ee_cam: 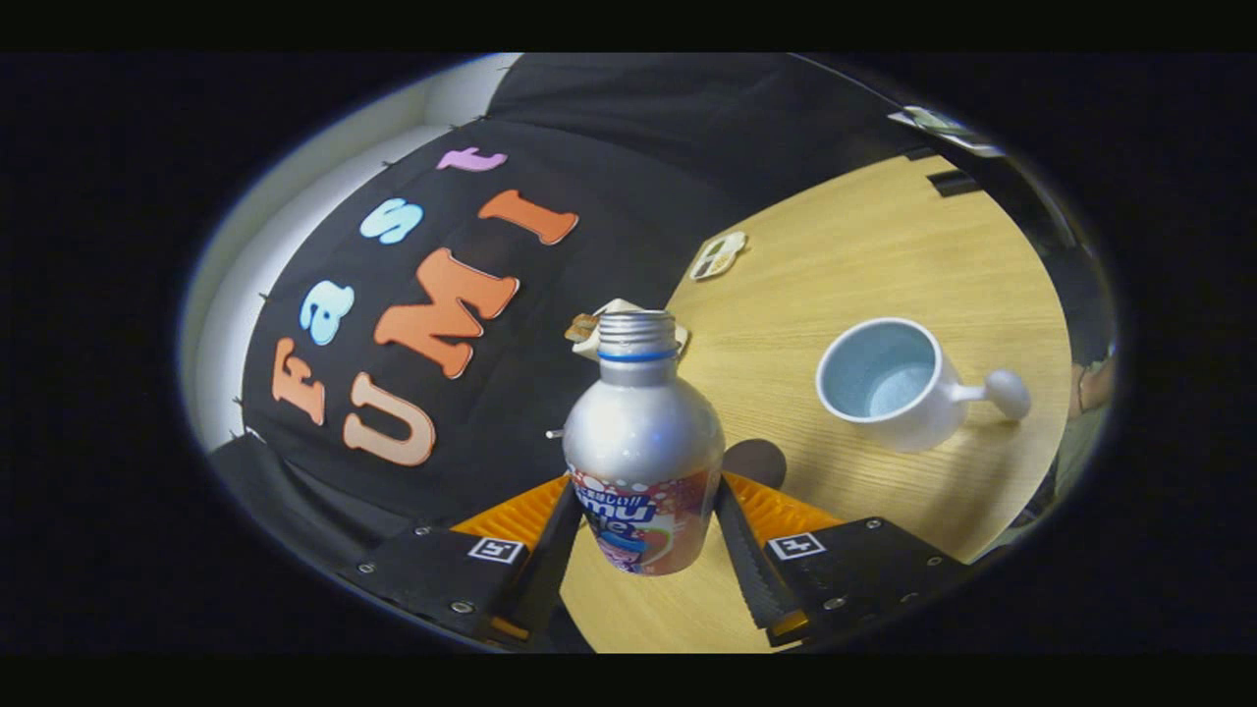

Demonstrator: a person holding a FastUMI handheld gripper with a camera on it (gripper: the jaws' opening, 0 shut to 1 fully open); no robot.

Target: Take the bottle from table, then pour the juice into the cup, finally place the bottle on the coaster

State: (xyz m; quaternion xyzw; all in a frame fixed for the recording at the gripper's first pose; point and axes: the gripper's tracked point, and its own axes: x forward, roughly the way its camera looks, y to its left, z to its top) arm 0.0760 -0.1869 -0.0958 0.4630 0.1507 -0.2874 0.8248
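- The aluminium bottle (uncapped, threaded neck bare) is clamped between both fingers of the gripper, lifted off the wooden table
- Open tabletop is seen between it and the handled cup
- A coaster lies near the table's far edge
- Label writing cannot be made out

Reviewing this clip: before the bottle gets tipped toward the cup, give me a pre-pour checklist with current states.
1. Grip: gripper fingers press both sides of the bottle: ok.
2. Bottle lifted off the table: ok, its shadow lies apart on the wood.
3. Bottle cap off, threaded neck open: ok.
4. Cup upright, mouth open: ok.
5. Bottle mouth over the cup: not ok, the cup sits off to one side, beyond the fingers.
6. Juice level inside the bottle: cannot tell.
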